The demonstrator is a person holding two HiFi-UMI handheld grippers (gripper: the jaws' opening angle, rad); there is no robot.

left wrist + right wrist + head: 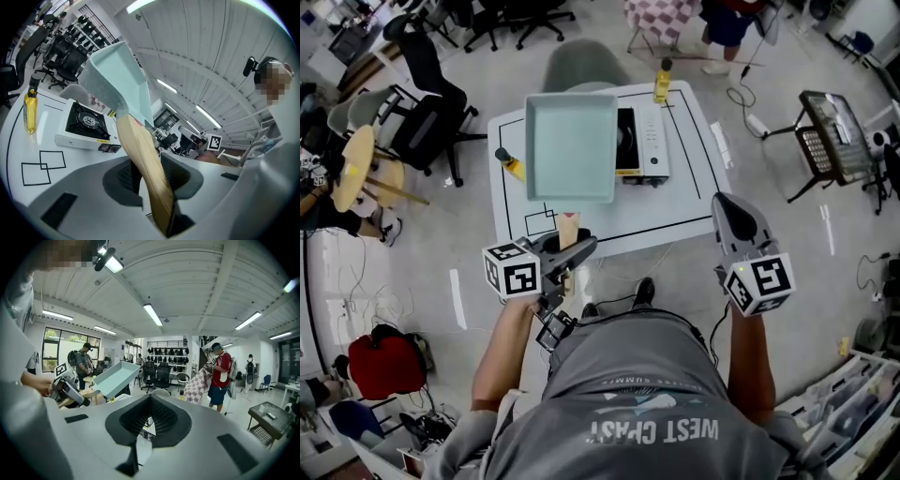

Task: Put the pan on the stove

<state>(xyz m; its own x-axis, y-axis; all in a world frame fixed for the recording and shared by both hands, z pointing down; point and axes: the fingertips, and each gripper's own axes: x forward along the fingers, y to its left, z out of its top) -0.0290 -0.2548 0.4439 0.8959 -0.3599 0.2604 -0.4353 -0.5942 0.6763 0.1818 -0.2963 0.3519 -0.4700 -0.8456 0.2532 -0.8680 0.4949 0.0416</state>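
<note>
A pale teal square pan [570,145] with a wooden handle [568,228] hangs over the left half of the white table [694,197]. My left gripper [567,253] is shut on that handle, and in the left gripper view the handle [145,164] runs up between the jaws to the tilted pan [119,79]. The portable gas stove [639,145] sits on the table just right of the pan, its burner [86,124] bare. My right gripper [736,220] hovers off the table's front right corner, shut and empty. From the right gripper view the pan [115,376] shows at left.
A yellow bottle [662,82] stands at the table's far edge beyond the stove, and another [508,163] stands at the pan's left. Taped squares [40,166] mark the near table. Office chairs [427,103], a round stool [356,169] and a person [220,376] surround the table.
</note>
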